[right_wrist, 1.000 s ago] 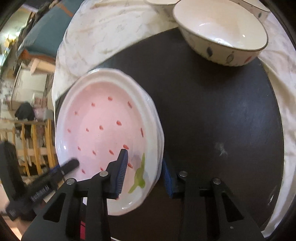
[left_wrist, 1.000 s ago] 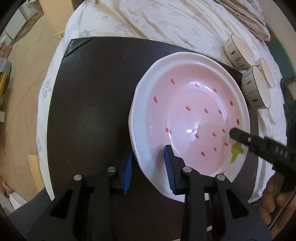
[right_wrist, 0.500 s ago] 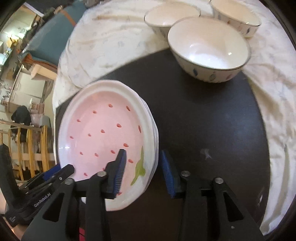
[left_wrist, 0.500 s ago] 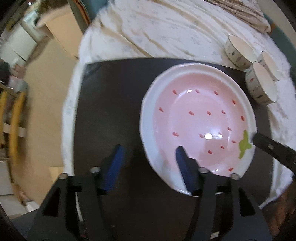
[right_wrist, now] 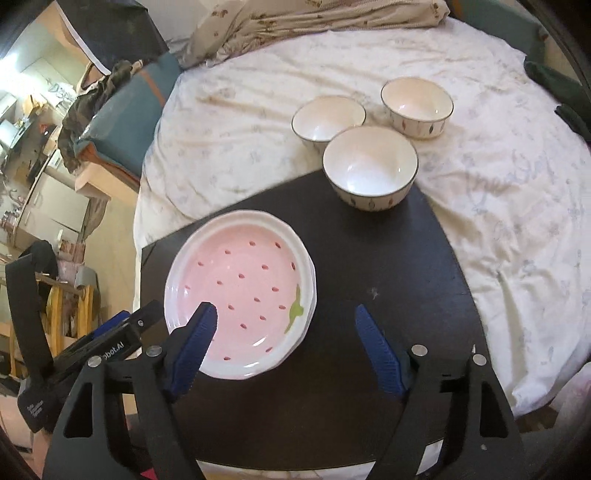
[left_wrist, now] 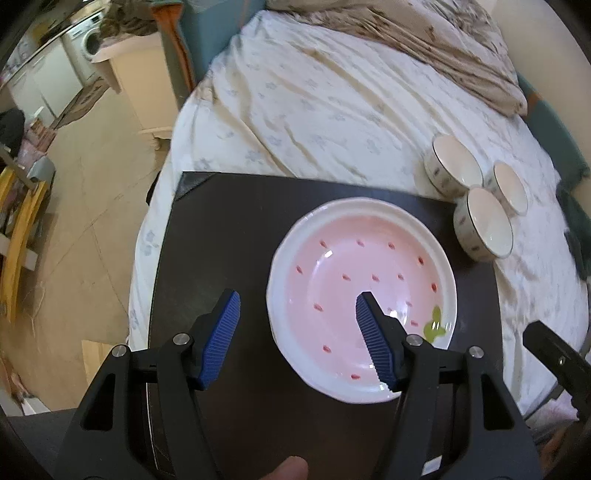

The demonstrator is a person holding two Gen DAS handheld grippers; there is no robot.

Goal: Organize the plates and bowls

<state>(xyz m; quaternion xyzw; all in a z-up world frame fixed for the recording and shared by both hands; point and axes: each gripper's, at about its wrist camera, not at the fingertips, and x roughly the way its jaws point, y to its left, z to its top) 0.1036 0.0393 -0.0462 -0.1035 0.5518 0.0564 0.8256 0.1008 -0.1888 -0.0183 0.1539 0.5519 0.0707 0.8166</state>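
A pink strawberry-pattern plate (left_wrist: 362, 295) (right_wrist: 240, 291) with a white rim lies on the dark board (left_wrist: 229, 236) (right_wrist: 388, 280); in the right wrist view it seems to rest on another plate beneath. Three cream bowls stand at the back right: one (right_wrist: 370, 168) on the board's far corner, two (right_wrist: 328, 117) (right_wrist: 417, 103) on the bedsheet. They also show in the left wrist view (left_wrist: 484, 223). My left gripper (left_wrist: 295, 317) is open and empty above the plate's near-left rim. My right gripper (right_wrist: 284, 328) is open and empty above the plate's near-right rim.
The board lies on a bed with a pale flowered sheet (left_wrist: 332, 92). A rumpled beige blanket (right_wrist: 314, 18) lies at the far end. The floor drops away at the left (left_wrist: 74, 229). A dark green cloth (right_wrist: 561, 96) lies at the right edge.
Both grippers have opened, let go of the plate rim and drawn back and up. The plate now rests on the board.
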